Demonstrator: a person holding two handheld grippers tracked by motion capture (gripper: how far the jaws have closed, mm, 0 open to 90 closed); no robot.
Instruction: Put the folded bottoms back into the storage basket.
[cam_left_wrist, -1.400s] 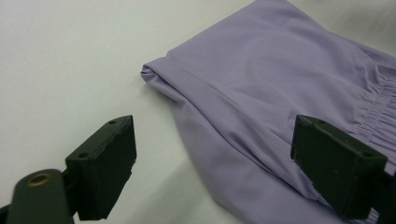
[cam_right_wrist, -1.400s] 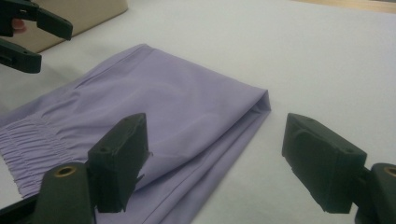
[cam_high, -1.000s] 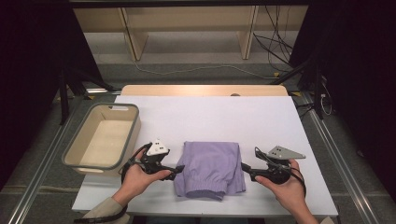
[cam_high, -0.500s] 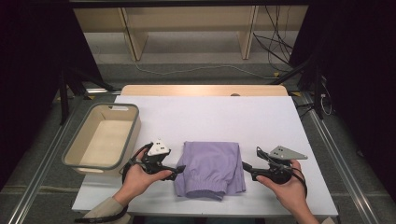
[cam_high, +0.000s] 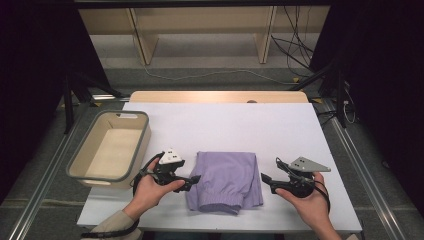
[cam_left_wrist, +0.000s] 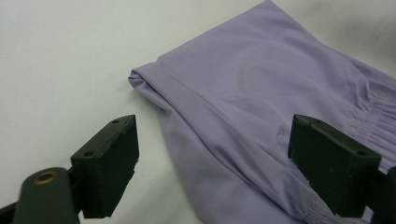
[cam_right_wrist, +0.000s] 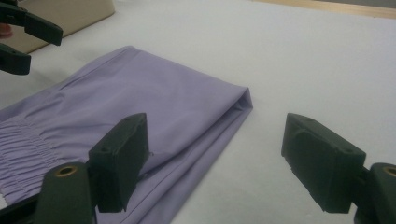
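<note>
So there's a folded purple cloth (cam_high: 225, 181) lying flat on the white counter (cam_high: 225, 125), toward the near edge and roughly in the middle. It looks like shorts or pants, since the near end has a gathered elastic band.

The left gripper (cam_high: 192, 180) sits just off the cloth's left edge, pointing at it, held in the person's left hand (cam_high: 150, 192). In the left gripper view (cam_left_wrist: 212, 154) its jaws stand wide apart, with nothing pinched. One pad is over bare counter, the other over the cloth near the elastic, and the folded edge runs between them. Can't tell if either pad touches the fabric, but they aren't squeezing it.

The right gripper (cam_high: 265, 179) mirrors that on the cloth's right side, in the right hand (cam_high: 305, 200). In the right gripper view (cam_right_wrist: 215, 158) the jaws are also spread wide. The one pad hangs over the cloth's edge, the other over plain counter, and the folded corner lies in between. Nothing is gripped here either. You can spot the left gripper's tips far off in the top left corner of that view.

Off to the left there's a beige bin (cam_high: 80, 165) with a grey rim, sitting at the counter's left edge, well apart from the cloth.
</note>
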